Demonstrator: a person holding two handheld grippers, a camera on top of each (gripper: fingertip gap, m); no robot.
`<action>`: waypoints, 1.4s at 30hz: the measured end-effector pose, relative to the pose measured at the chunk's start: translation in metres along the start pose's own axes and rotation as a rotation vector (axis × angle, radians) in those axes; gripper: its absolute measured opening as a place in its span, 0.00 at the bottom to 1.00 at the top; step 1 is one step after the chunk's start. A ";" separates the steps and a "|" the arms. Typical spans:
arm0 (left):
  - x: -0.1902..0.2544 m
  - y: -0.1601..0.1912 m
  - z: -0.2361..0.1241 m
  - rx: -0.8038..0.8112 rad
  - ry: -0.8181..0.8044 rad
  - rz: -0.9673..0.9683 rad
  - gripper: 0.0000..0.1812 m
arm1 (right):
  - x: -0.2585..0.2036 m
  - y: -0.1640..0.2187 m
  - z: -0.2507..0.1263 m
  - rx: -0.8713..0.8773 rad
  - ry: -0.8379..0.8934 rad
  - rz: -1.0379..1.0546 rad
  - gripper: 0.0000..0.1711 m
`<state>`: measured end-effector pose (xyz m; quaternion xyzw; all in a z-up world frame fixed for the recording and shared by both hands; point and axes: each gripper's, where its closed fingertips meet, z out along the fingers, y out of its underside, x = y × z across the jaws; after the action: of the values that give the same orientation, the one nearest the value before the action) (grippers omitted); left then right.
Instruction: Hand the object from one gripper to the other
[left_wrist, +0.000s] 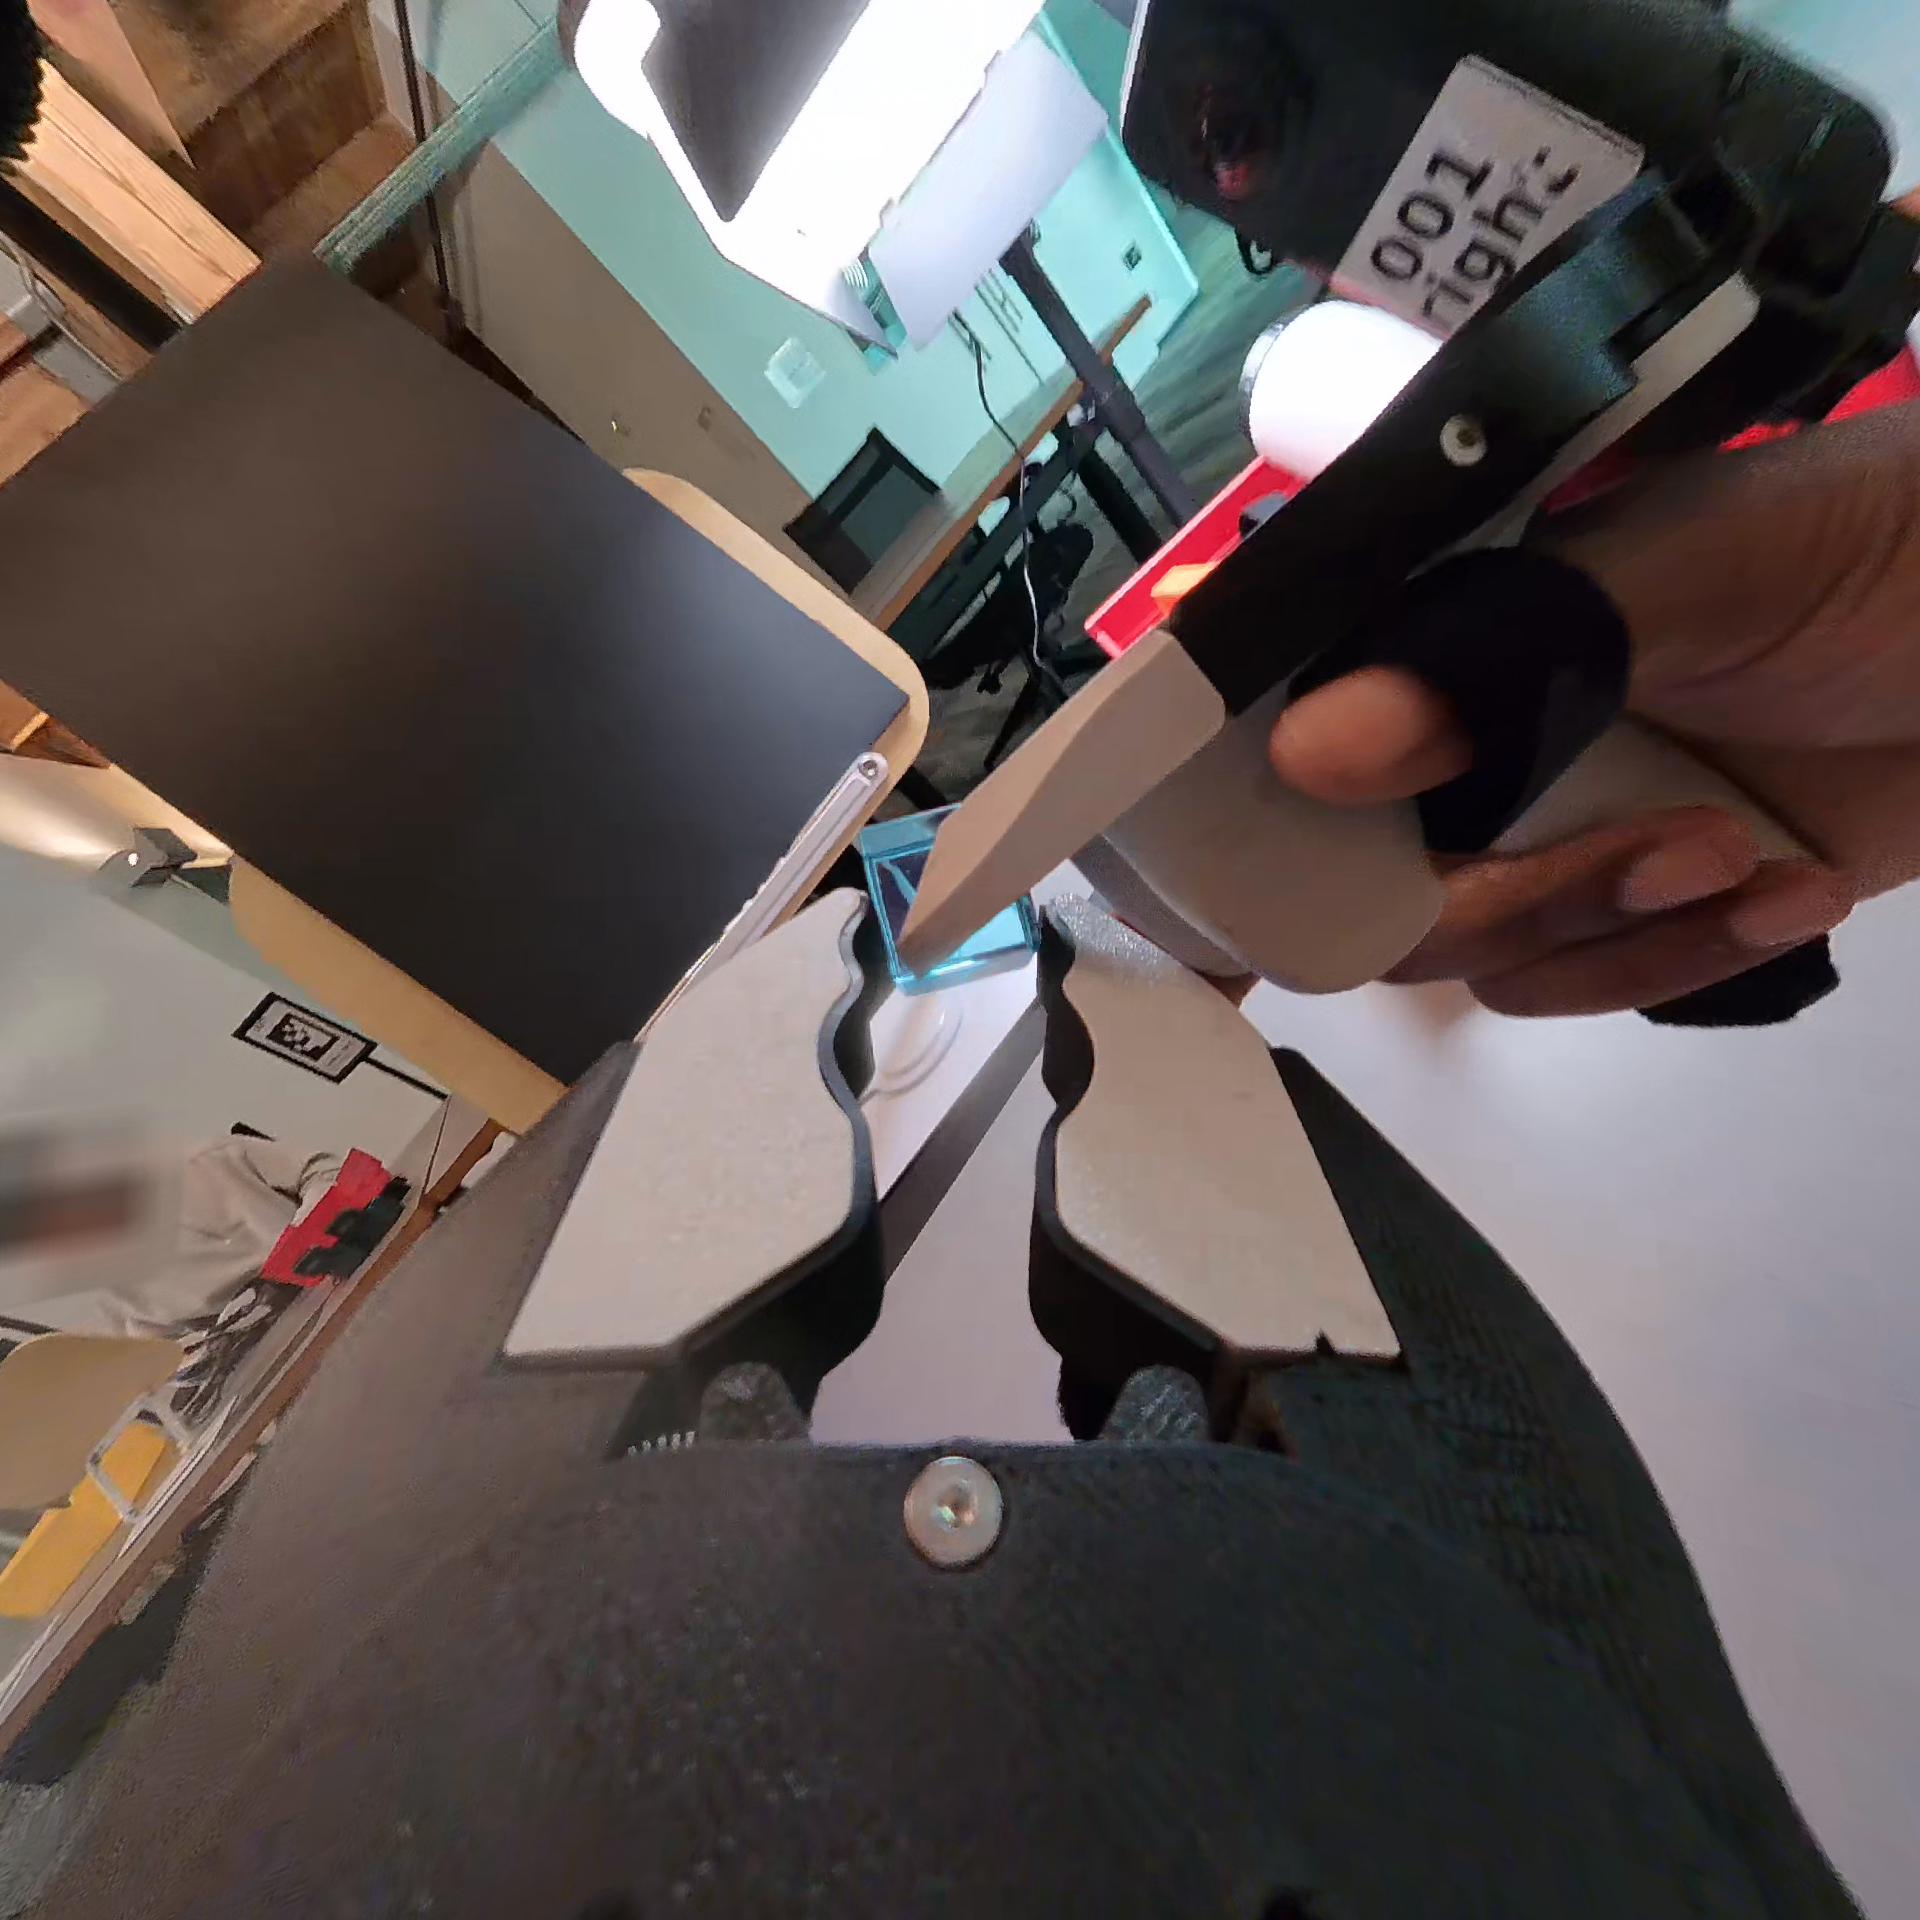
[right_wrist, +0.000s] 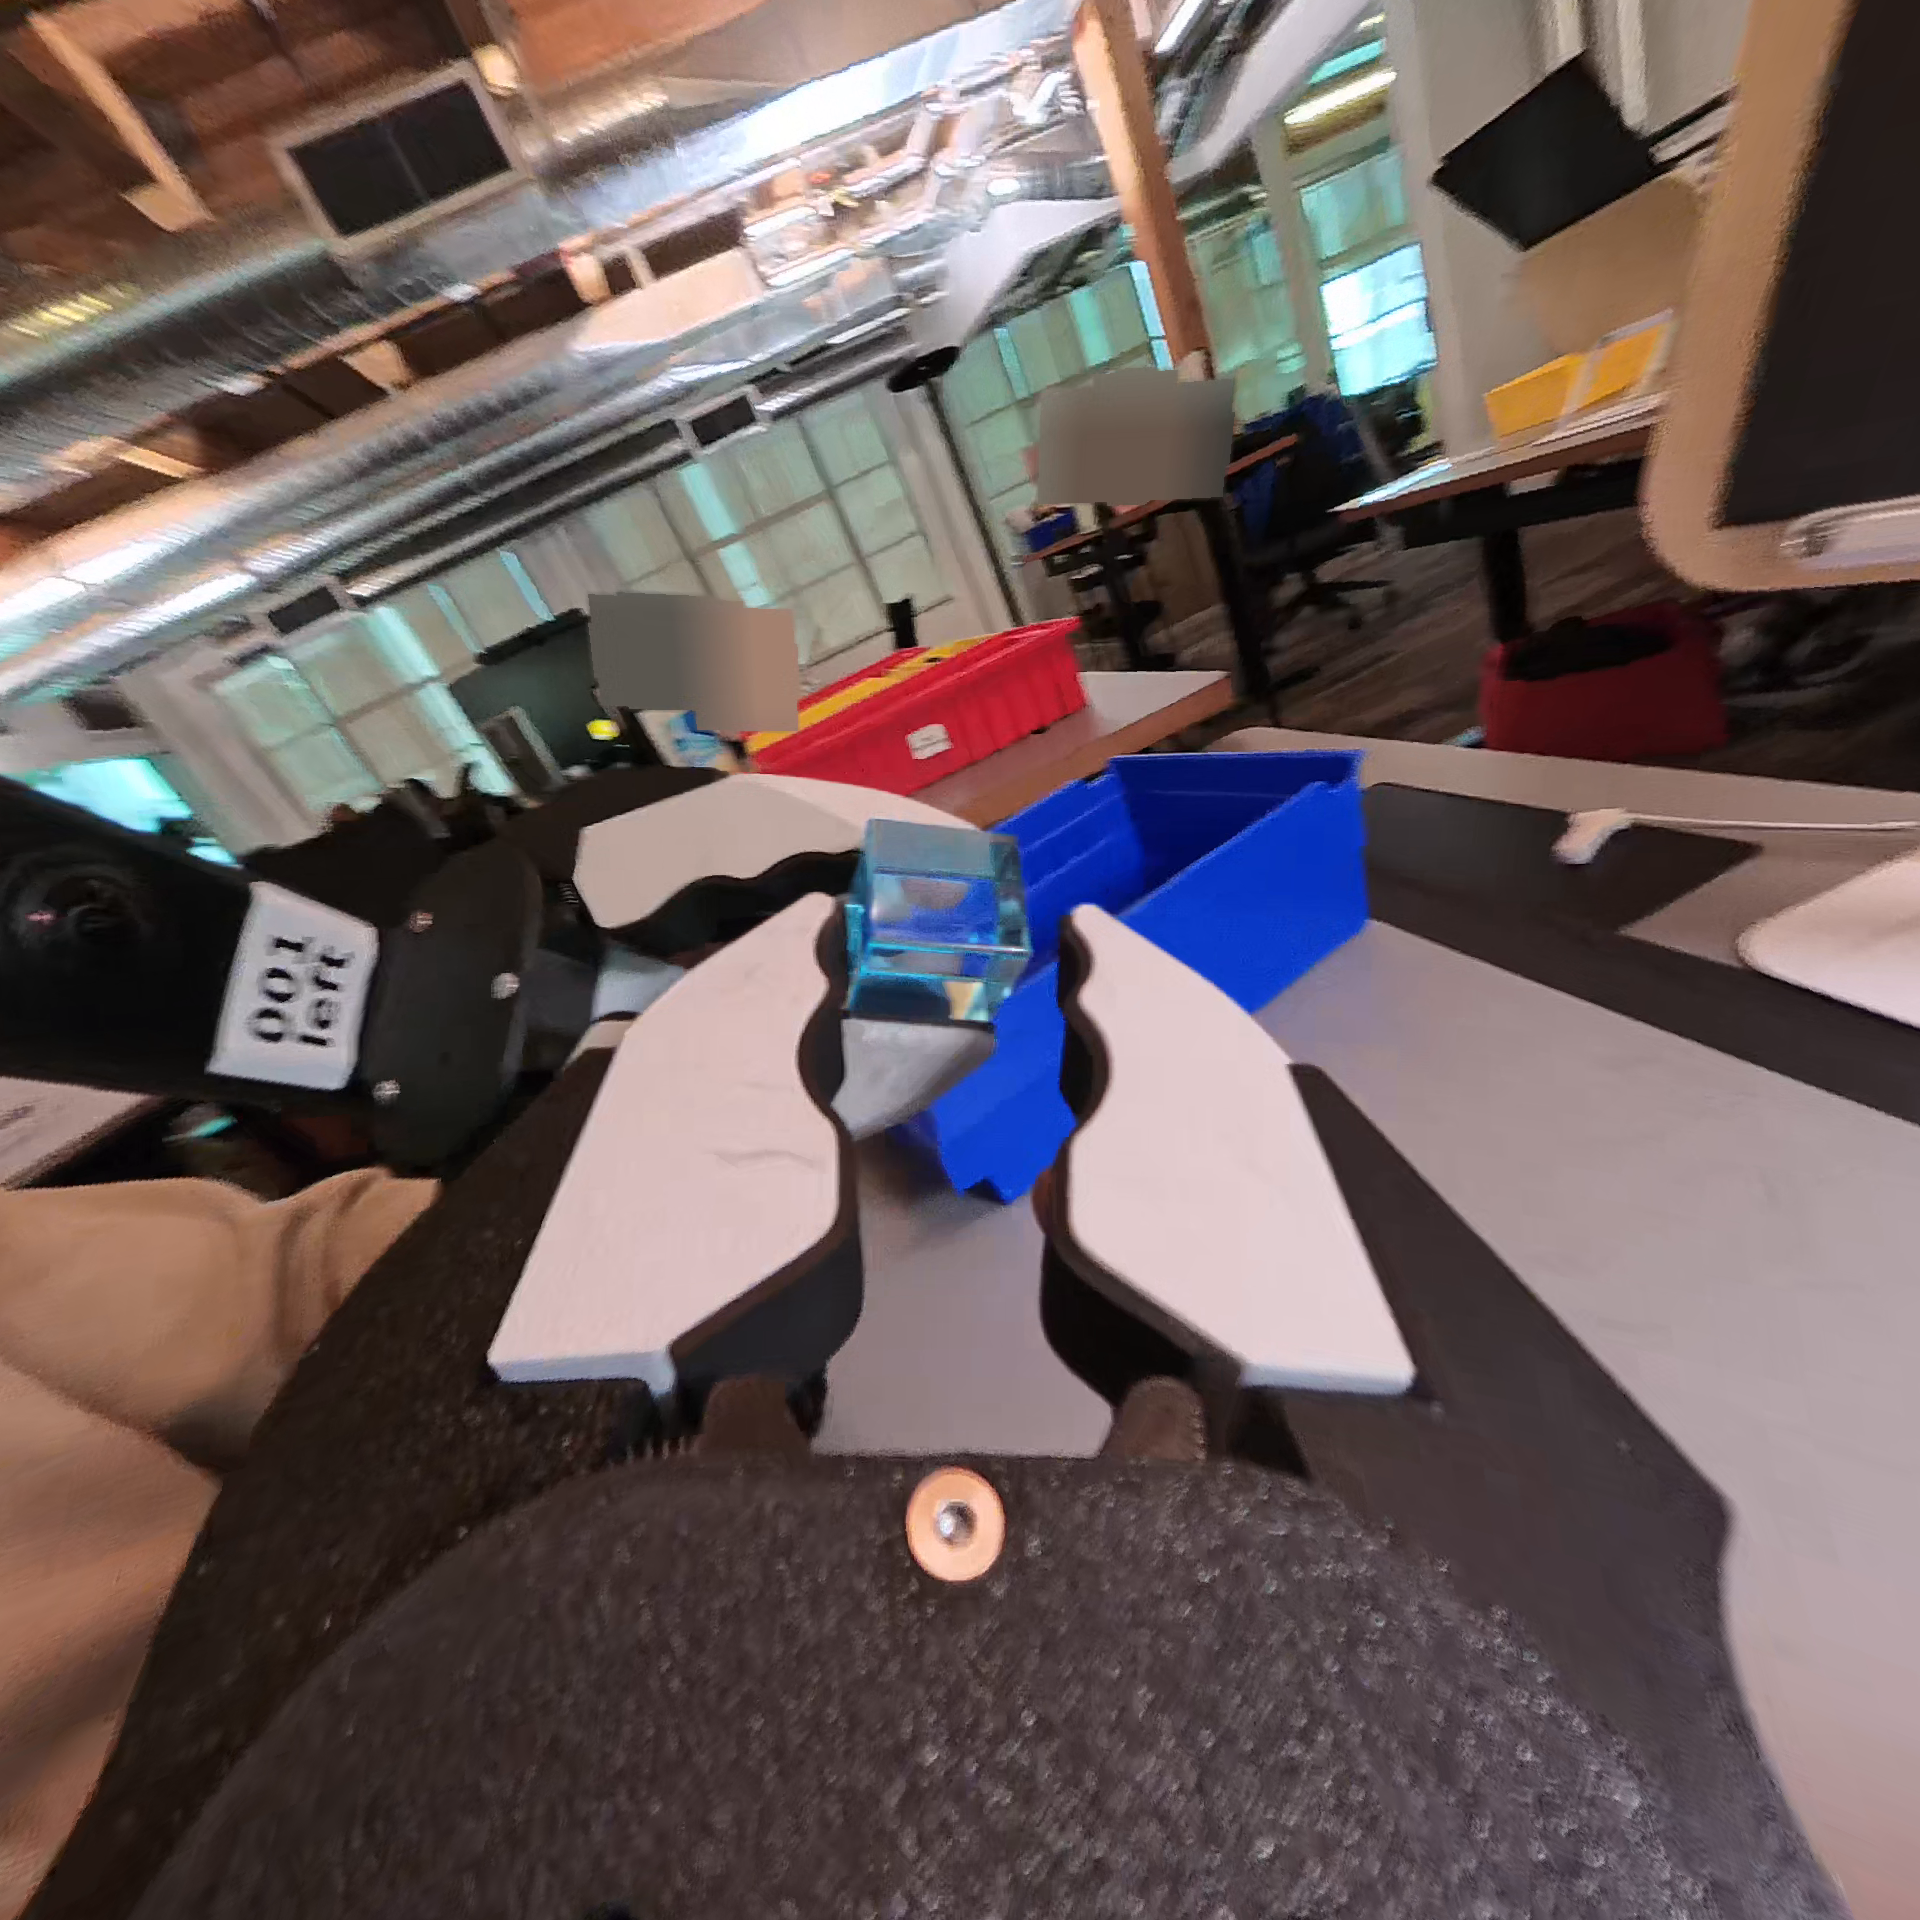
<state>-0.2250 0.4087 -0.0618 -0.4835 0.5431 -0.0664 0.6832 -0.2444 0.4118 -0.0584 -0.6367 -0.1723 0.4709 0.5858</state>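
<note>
Left gripper (left_wrist: 951, 925) fingers clamp the clear blue cube (right_wrist: 935, 920); right gripper (right_wrist: 951, 935) fingers spread around it

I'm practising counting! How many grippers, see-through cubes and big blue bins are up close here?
Grippers: 2 (left gripper, right gripper)
See-through blue cube: 1
Blue bin: 1
Total: 4

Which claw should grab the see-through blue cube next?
Right claw, probably. Its open fingers already flank the clear blue cube, which the left claw seems to be pinching.
</note>
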 end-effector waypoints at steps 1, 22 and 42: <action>0.001 -0.001 0.000 0.016 0.003 -0.010 0.16 | -0.004 0.000 -0.001 0.005 -0.038 0.021 0.18; 0.028 -0.019 -0.030 0.153 0.921 -1.043 0.19 | -0.025 0.019 -0.015 -0.274 0.224 -1.463 0.17; 0.010 -0.077 -0.099 0.787 0.811 -0.564 0.19 | -0.114 -0.010 -0.021 0.046 -0.690 0.249 0.19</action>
<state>-0.2671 0.3041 -0.0066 -0.2571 0.5456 -0.6166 0.5060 -0.2806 0.3140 -0.0063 -0.4429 -0.2705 0.7294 0.4456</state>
